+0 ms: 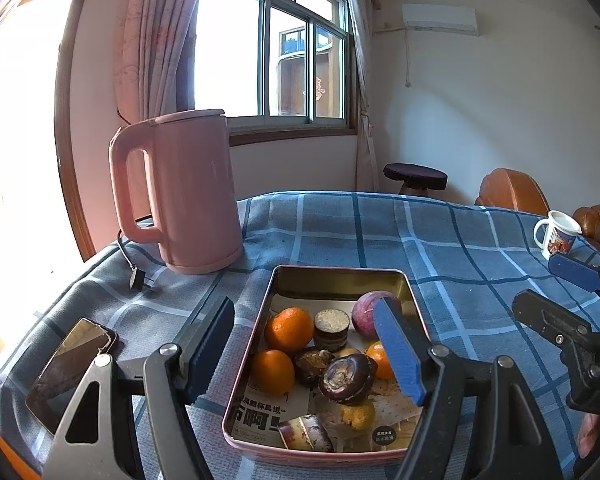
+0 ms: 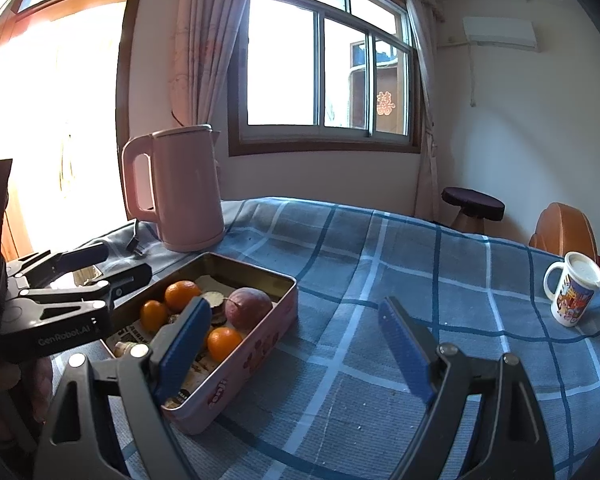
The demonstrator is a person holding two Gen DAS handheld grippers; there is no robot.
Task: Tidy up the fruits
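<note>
A pink metal tin sits on the plaid tablecloth. It holds oranges, a purple round fruit, dark water chestnuts, a yellow fruit and a sugarcane piece. My left gripper is open and empty, just above the tin's near half. The tin also shows in the right wrist view, with oranges and the purple fruit. My right gripper is open and empty, over the tin's right wall and the cloth beside it.
A pink kettle stands behind the tin at the left, its plug on the cloth. A phone lies at the left edge. A printed mug stands at the far right. Chairs and a stool stand beyond the table.
</note>
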